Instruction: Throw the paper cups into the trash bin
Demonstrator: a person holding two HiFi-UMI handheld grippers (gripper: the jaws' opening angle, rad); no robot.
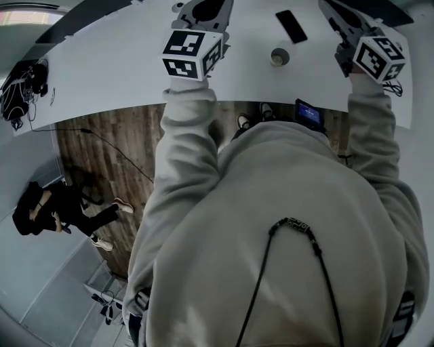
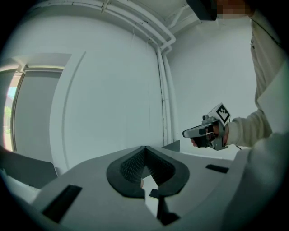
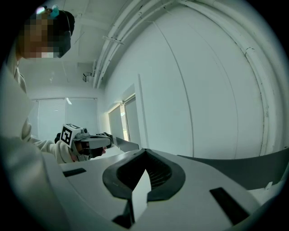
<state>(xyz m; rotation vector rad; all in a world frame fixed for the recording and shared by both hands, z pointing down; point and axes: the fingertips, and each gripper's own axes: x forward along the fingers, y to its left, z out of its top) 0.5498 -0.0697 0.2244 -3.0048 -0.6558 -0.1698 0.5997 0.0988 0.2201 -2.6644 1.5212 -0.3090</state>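
One paper cup [image 1: 279,57] stands upright on the white table [image 1: 122,68], between my two grippers and apart from both. My left gripper [image 1: 203,8] is held over the table to the cup's left, its marker cube [image 1: 192,53] nearer me. My right gripper [image 1: 333,9] is to the cup's right. In the left gripper view the left gripper [image 2: 145,153] is shut and empty, and points at a white wall. The right gripper [image 3: 144,155] is likewise shut with nothing in it. No trash bin is in view.
A black phone [image 1: 291,26] lies on the table beyond the cup. A small dark device [image 1: 308,114] sits by the table's near edge. Black cables and gear [image 1: 24,88] lie at the table's left end. Another person [image 1: 57,210] sits on the floor at the left.
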